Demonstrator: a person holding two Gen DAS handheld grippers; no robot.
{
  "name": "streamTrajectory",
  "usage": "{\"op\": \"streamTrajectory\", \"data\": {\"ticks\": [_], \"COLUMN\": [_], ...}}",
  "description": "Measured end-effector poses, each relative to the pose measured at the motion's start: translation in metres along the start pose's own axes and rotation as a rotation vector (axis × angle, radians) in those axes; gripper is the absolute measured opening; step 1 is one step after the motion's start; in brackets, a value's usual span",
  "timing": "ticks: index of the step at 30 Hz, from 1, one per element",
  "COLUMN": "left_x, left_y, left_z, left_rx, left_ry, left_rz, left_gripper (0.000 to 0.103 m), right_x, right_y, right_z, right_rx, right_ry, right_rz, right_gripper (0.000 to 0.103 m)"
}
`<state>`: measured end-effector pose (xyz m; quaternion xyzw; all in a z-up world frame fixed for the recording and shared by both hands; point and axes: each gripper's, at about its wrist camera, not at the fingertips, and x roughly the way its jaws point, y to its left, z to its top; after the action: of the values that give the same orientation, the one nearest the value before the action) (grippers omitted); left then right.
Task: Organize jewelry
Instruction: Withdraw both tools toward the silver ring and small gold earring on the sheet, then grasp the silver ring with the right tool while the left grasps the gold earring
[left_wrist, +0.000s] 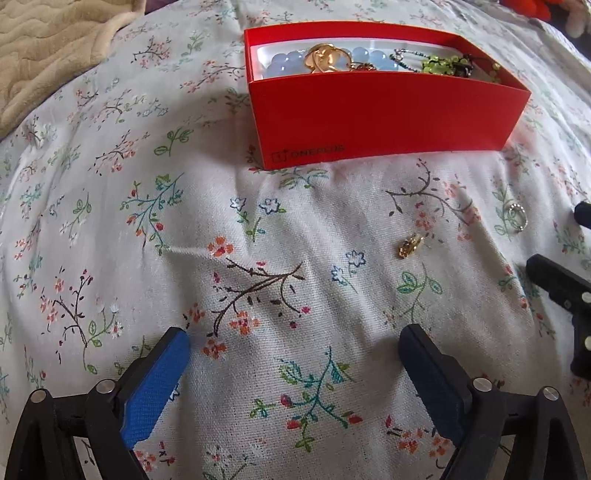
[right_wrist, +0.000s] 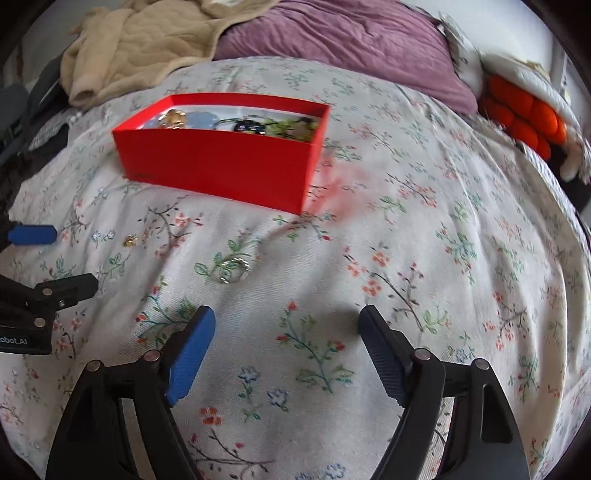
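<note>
On the floral bedsheet (left_wrist: 295, 229), a red box (left_wrist: 384, 118) was observed at the far side, open at the top. Inside it, pale blue beads (left_wrist: 284, 62), a gold piece (left_wrist: 325, 57) and a green beaded item (left_wrist: 439, 64) were seen lying mixed together. Two pieces were recorded loose on the sheet, outside the box and near its right end: a small gold charm (left_wrist: 410, 245) and, to its right and well apart from it, a silver ring (left_wrist: 517, 218).

The left gripper (left_wrist: 295, 343) was noted low over the sheet, near side, fingers spread wide apart with nothing between them; the gold charm lay beyond its right finger. The right gripper (right_wrist: 286, 325) was likewise recorded with fingers wide apart and empty, above bare sheet. In the right wrist view the silver ring lay just beyond the left blue pad (right_wrist: 190, 358), not touched by it.

At the far edge a beige blanket (right_wrist: 140, 40), a purple pillow (right_wrist: 343, 44) and an orange knitted object (right_wrist: 524, 114) were logged.
</note>
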<state>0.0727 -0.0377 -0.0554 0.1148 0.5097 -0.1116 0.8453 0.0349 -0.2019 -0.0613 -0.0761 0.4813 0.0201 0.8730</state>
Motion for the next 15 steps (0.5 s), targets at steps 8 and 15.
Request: {"op": "streamTrajectory", "data": {"ticks": [8, 15], "left_x": [0.004, 0.002], "left_y": [0.0, -0.003], "left_z": [-0.003, -0.007], "left_rx": [-0.011, -0.02], "left_ry": [-0.013, -0.035], "left_rz": [0.026, 0.039], "left_gripper": [0.102, 0.103], "right_x": [0.009, 0.014], "right_y": [0.009, 0.016], "right_z": [0.01, 0.016], "right_rx": [-0.027, -0.049], "right_ry": [-0.007, -0.012], "right_rz": [0.024, 0.028], "right_gripper": [0.083, 0.076]}}
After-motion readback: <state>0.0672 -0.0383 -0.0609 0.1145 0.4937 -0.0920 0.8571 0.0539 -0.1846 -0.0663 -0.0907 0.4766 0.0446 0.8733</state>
